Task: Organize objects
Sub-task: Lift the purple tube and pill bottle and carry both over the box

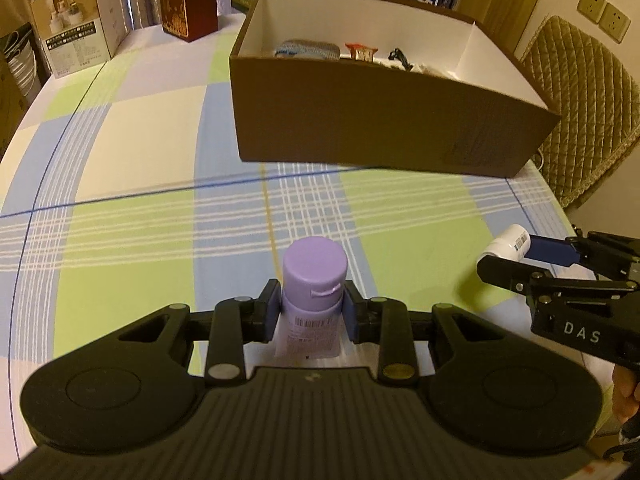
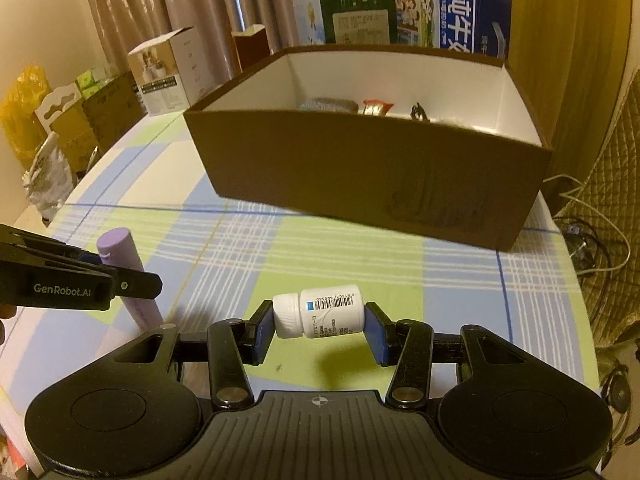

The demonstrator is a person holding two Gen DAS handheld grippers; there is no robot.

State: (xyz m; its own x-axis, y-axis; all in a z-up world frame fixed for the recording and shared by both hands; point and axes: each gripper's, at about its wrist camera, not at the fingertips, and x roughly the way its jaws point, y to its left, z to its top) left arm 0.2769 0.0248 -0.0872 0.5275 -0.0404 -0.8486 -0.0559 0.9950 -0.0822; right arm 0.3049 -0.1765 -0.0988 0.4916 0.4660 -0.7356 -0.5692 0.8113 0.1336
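A purple tube with a round purple cap (image 1: 314, 276) stands cap-up between the blue pads of my left gripper (image 1: 312, 312), which is shut on it above the checked tablecloth (image 1: 152, 152). In the right wrist view the same purple tube (image 2: 120, 256) shows at the left, held by the left gripper. My right gripper (image 2: 320, 324) is shut on a white pill bottle (image 2: 320, 312), held sideways, cap to the left. That white bottle (image 1: 508, 242) also shows at the right edge of the left wrist view. Ahead of both stands an open brown cardboard box (image 1: 380, 128) with small items inside.
Cartons and boxes (image 1: 76, 20) line the table's far edge, with milk cartons (image 2: 440, 16) behind the brown box (image 2: 360, 168). A quilted chair back (image 1: 584, 92) stands at the right. Bags and boxes (image 2: 48, 136) crowd the floor to the left. Cables (image 2: 588, 232) hang off the right side.
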